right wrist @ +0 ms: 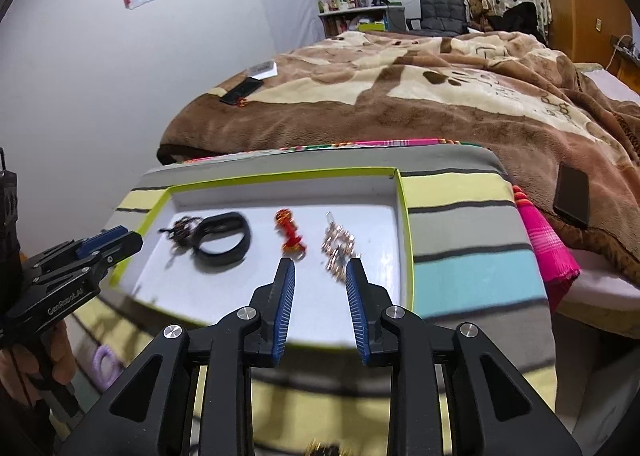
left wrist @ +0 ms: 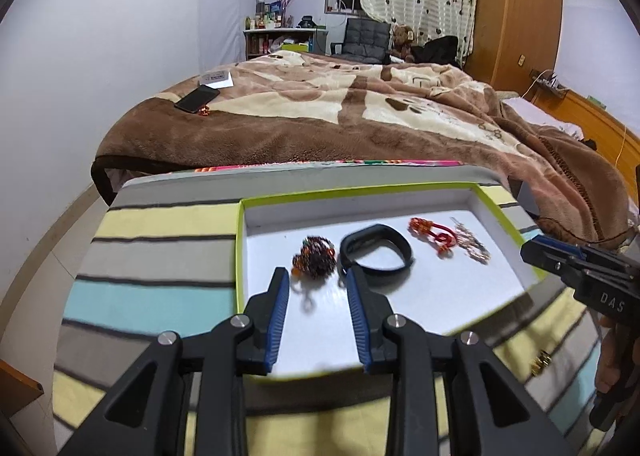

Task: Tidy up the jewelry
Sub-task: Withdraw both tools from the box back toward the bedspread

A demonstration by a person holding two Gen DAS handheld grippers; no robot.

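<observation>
A white tray (left wrist: 496, 211) with a lime-green rim sits mid-frame on a cloth (left wrist: 160, 252) striped yellow, grey and turquoise. Inside lie a black band (left wrist: 376, 252), red-orange beads (left wrist: 430, 234) and a gold-pink chain (right wrist: 338, 246). A brown-and-cream blanket (left wrist: 360, 111) fills the upper frame.

Both grippers point forward and downward: the left gripper (left wrist: 316, 276) and right gripper (right wrist: 320, 266) have parted, empty jaws.

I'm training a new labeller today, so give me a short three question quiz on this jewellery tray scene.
1. True or false: the black rubber wristband lies inside the shallow white tray with the lime-green rim.
2. Which lies nearer the tray's right wall: A, the dark beaded bracelet, or B, the rose-gold chain?
3. Fill in: both grippers hold ____.

Key: 1 true; 2 B; 3 nothing.
</observation>
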